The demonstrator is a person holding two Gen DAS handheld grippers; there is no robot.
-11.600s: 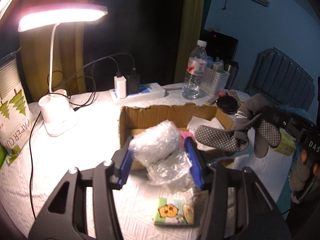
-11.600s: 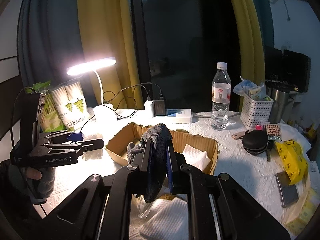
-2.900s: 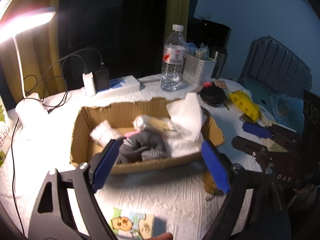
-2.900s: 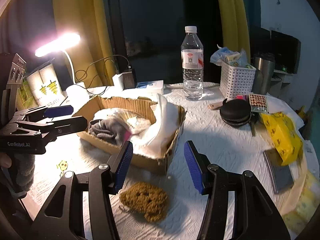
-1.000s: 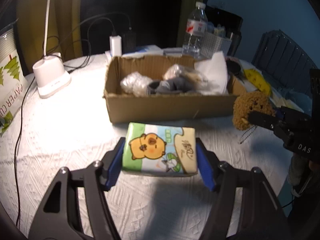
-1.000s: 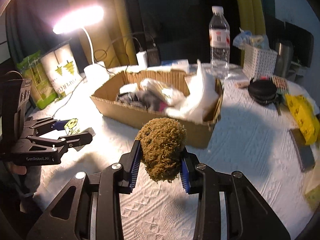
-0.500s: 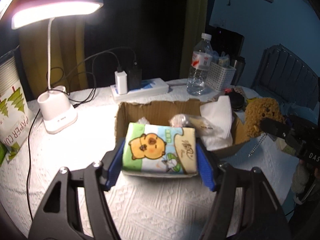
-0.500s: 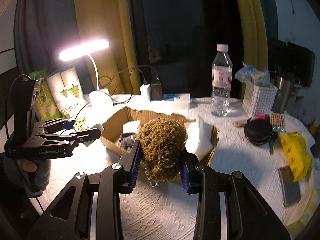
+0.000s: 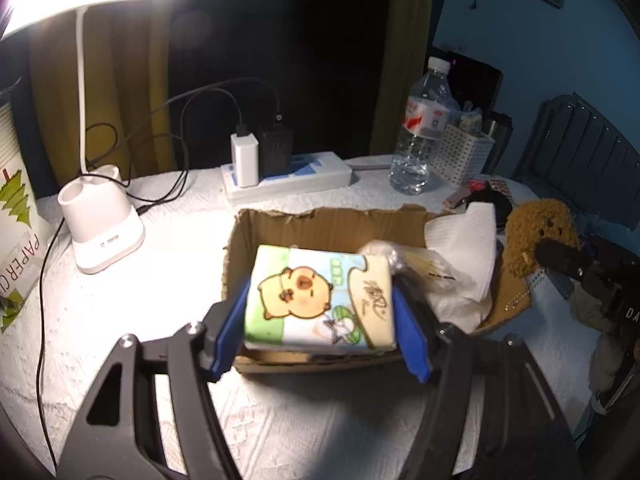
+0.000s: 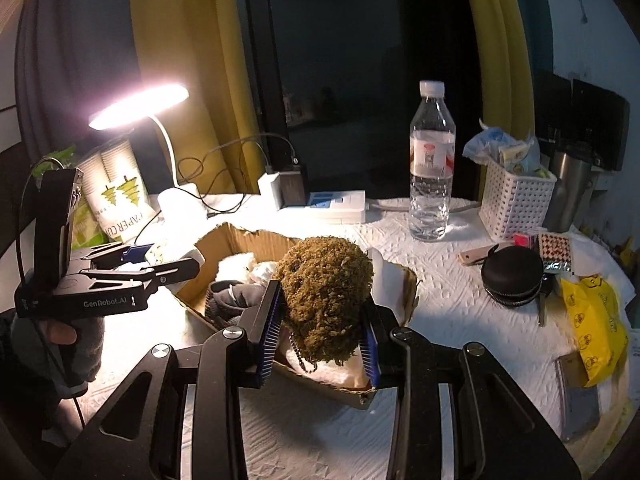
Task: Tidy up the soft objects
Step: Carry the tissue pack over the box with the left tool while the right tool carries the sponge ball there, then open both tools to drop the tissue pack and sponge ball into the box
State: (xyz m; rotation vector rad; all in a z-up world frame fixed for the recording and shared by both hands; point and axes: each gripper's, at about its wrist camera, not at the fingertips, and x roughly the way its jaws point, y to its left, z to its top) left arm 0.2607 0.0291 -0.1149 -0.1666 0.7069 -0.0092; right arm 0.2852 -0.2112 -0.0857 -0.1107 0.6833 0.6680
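My left gripper (image 9: 320,328) is shut on a tissue pack (image 9: 316,296) with a cartoon animal on it and holds it over the near part of the open cardboard box (image 9: 332,224). My right gripper (image 10: 322,328) is shut on a brown fuzzy plush (image 10: 326,292) and holds it over the box (image 10: 232,240), at its right end. The plush also shows in the left wrist view (image 9: 536,240). In the box lie a grey glove (image 10: 232,300), white tissue paper (image 9: 464,256) and a clear plastic bag (image 9: 380,250).
A lit desk lamp (image 9: 100,236), a power strip with chargers (image 9: 280,176), a water bottle (image 10: 432,160), a white basket (image 10: 516,196), a black round case (image 10: 512,276), a yellow bag (image 10: 592,320) and a paper cup sleeve (image 9: 16,232) stand around the box on the white tablecloth.
Both grippers have moved forward over the box. The tissue pack and the plush now hang closer above its contents.
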